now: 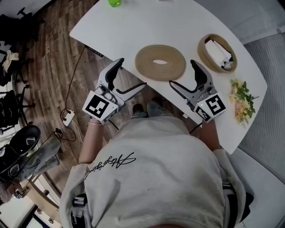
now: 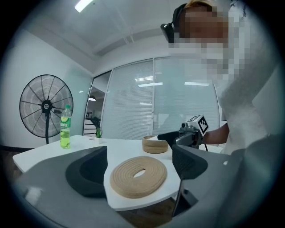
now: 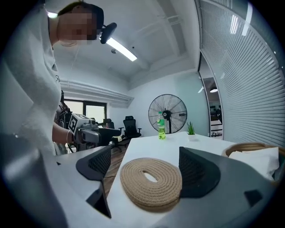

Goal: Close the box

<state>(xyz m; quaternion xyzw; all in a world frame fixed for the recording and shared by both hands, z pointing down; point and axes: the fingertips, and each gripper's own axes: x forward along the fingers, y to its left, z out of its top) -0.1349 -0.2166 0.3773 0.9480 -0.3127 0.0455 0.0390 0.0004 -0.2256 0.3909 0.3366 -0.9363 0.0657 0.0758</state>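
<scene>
A flat coiled-rope lid with a hole in its middle lies on the white table, near the front edge. The round woven box stands to its right, uncovered, with something white inside. My left gripper hangs open just off the table edge, left of the lid, with nothing held. My right gripper stands open at the lid's right, over the table edge, also holding nothing. In the left gripper view the lid lies ahead of the open jaws and the box behind it. In the right gripper view the lid lies ahead and the box at the right.
A green bottle stands at the table's far edge. A bunch of flowers lies at the right end. A standing fan and office chairs are beyond the table. Cables and a power strip lie on the wooden floor at the left.
</scene>
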